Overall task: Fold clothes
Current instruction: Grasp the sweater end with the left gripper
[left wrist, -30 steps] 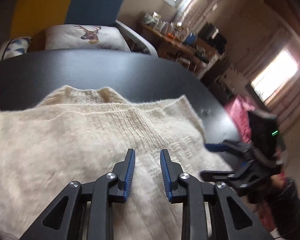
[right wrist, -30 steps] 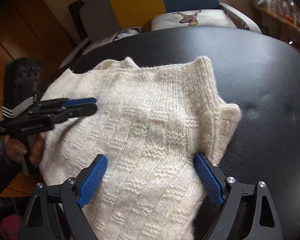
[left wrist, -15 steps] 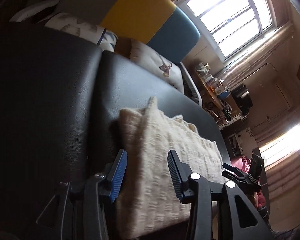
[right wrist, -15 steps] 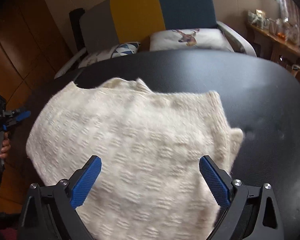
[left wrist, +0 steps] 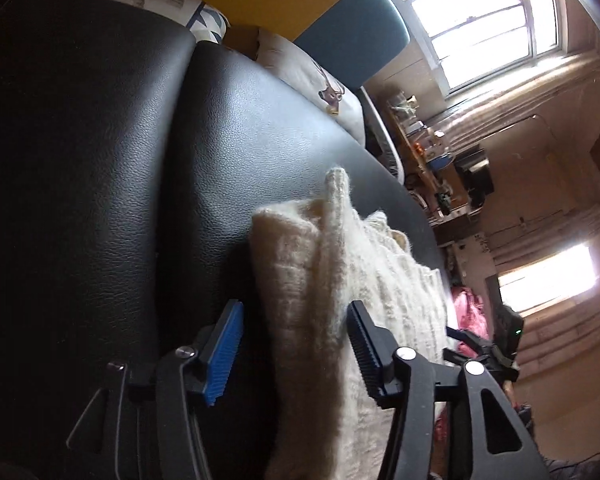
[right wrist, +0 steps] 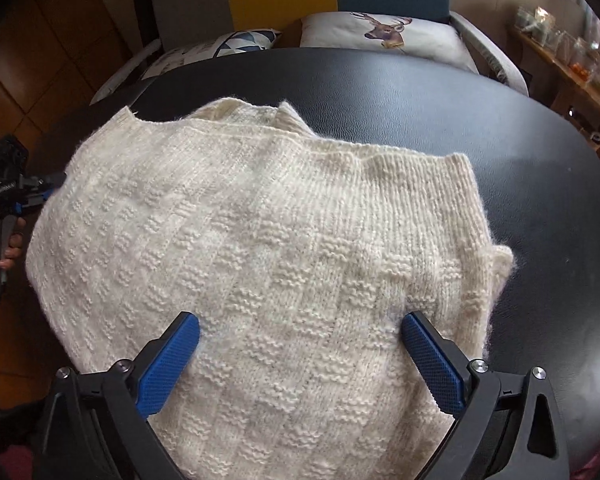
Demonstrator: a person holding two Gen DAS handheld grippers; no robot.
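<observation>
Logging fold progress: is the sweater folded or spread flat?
Folded. The sweater lies doubled on the black table; stacked layers show at its edge.

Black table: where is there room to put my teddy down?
The black table is bare between the cream sweater and the deer pillow, and right of the sweater. The near middle is crowded: sweater, both claws.

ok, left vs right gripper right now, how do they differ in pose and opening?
The left gripper sits side-on at the sweater's folded edge, its fingers straddling the stacked layers; the right gripper faces the sweater's broad top. The right gripper's fingers are spread wider than the left gripper's. Shared: both open, neither clamped on the knit, both with blue pads on black fingers.
</observation>
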